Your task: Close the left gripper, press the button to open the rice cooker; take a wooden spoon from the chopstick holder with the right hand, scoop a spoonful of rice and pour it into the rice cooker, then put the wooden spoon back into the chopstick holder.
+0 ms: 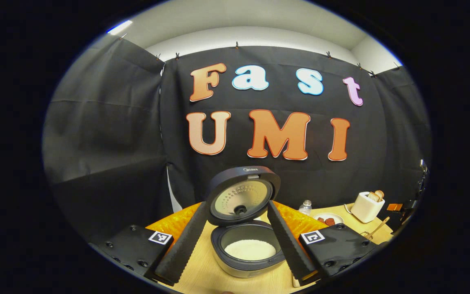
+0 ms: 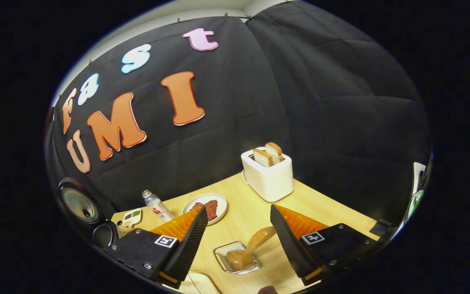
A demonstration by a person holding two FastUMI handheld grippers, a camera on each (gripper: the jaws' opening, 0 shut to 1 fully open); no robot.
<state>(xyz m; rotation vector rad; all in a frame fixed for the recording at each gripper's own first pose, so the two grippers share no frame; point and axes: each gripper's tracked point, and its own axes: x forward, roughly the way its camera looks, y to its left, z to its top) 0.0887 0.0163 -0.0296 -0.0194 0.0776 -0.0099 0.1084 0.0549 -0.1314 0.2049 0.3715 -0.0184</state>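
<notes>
Bystanders on the light wooden table (image 2: 255, 212)

A white toaster (image 2: 268, 174) stands near the black cloth wall with two slices of bread (image 2: 269, 154) sticking up from its slots. Left of it in the right gripper view lies a white plate (image 2: 205, 207) bearing dark reddish pieces, then a small clear bottle (image 2: 157, 206) with a white cap, then a small tray (image 2: 131, 217) with coloured compartments. The left gripper view shows toaster, plate and bottle at its right.
</notes>
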